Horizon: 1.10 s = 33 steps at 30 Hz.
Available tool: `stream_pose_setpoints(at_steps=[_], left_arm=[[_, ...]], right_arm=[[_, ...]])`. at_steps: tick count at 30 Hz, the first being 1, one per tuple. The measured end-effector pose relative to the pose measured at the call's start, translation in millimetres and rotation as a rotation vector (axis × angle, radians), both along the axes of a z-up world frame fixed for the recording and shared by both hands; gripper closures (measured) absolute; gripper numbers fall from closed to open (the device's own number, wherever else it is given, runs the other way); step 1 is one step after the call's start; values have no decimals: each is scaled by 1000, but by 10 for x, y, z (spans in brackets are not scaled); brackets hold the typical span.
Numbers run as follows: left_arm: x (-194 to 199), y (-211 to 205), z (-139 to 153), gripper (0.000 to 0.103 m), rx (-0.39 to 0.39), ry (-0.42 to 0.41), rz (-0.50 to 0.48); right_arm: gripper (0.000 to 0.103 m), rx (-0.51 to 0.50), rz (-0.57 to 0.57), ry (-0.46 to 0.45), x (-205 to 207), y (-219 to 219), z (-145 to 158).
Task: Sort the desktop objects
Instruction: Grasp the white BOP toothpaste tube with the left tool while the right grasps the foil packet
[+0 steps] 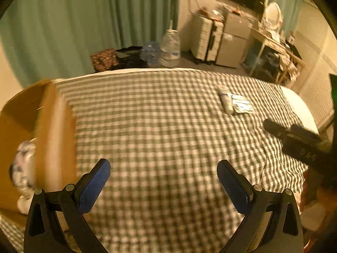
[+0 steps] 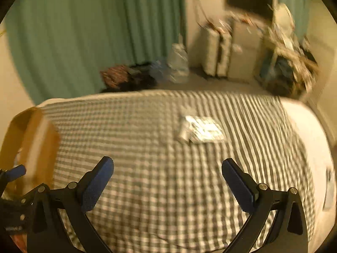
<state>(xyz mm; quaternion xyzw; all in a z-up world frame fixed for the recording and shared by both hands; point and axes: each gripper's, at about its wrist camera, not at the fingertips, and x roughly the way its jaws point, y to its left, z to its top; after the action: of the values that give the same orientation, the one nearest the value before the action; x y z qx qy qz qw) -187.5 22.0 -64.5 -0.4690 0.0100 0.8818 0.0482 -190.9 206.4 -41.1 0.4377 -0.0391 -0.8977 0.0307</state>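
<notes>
Foil packet [image 2: 205, 131] well ahead of empty right claw [image 2: 167, 184]

My left wrist camera sits behind my left gripper [image 1: 163, 184], looks forward and down over checked cloth [image 1: 164, 116], cardboard box [image 1: 25, 113] close at left edge. My right wrist camera sits behind my right gripper [image 2: 167, 182], faces same way, blurred. Both views share cloth, box [image 2: 31, 130], silver packets [image 2: 202, 129] [image 1: 236, 102], green curtain [image 1: 84, 16] [image 2: 84, 31], far room clutter
</notes>
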Motion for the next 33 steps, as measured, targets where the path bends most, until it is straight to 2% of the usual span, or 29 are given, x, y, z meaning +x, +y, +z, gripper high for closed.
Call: stream_pose_setpoints(at_steps=[2,4,10,13,15,22,31,32,33], left_arm=[[-164,269,-126,0,-9,-12,-22],[-360,538,-268,0,-26,-22,-40],[-916,1112,-645,0,-62,-56,-79],[-1201,1298,-797,0,-43,-71,-95],[-1372,1413,-894,0,-67,-76,-101],[-1801,1555,-1182,0,-153,-106,-121],[-2127,1608,-1252,1,-77,-112,-133],[-2144,1587,-1254,4,-64,-108,-137],[-2159,1578,-1258,12,-50,-108,-143]], right_arm=[[0,-54,-49,-56,-76,240,-185],[0,-113,-74,-72,-155,441,-282],[0,-49,-123,-35,-531,758,-432],[0,-122,-127,-26,-713,950,-587],[0,-145,-146,-26,-810,1040,-698],[0,-201,-206,-8,-931,1302,-866],[0,-145,-192,50,-1094,1217,-850],[0,-143,-199,55,-1083,1230,-860],[0,-151,-203,49,-1082,1249,-882]])
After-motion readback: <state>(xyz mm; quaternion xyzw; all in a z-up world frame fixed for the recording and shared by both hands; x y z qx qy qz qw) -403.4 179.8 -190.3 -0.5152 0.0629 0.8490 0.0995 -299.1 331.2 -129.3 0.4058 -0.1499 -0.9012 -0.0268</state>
